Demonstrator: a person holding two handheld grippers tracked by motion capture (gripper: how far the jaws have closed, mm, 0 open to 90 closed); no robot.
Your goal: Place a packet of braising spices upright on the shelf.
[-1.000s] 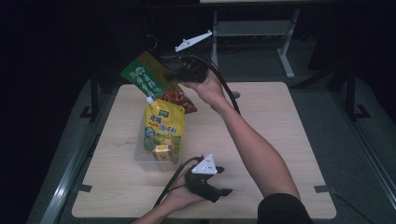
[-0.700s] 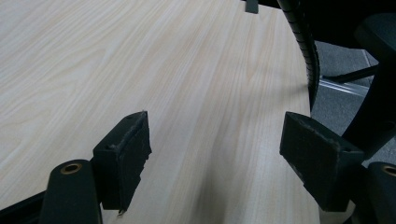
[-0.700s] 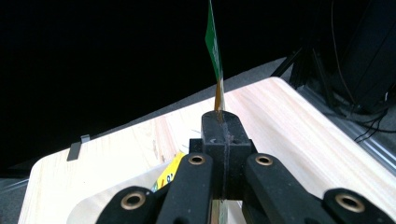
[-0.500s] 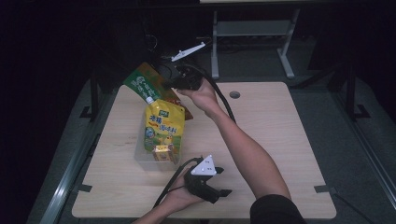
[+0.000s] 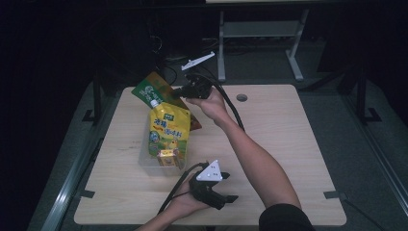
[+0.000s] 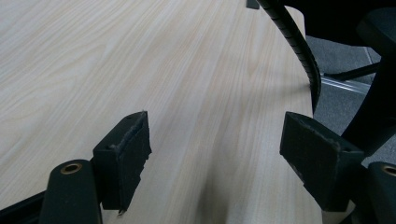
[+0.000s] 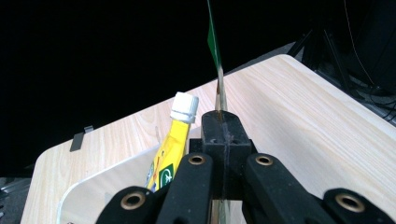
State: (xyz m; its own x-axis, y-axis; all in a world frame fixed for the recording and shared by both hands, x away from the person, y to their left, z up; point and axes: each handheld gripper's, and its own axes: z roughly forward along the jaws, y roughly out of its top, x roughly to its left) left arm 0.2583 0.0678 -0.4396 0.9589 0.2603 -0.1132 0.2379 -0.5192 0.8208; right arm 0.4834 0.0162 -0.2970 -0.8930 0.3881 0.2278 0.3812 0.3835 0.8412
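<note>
Right claw (image 5: 185, 90) is gripping a green packet (image 5: 153, 89) over the clear bin (image 5: 146, 161) near the table's (image 5: 288, 139) far edge; left claw (image 5: 231, 195) is resting open

a pale wood tabletop (image 5: 288, 144) with rounded corners carries a clear plastic bin (image 5: 149, 163) at about 9 o'clock of its middle. in the bin stands a yellow spouted pouch (image 5: 167, 127) with a white cap, and a small yellow carton (image 5: 167, 156) sits at its foot. a round cable hole (image 5: 242, 97) lies toward 12 o'clock. beyond the far edge stands a white metal frame (image 5: 260, 33).
</note>
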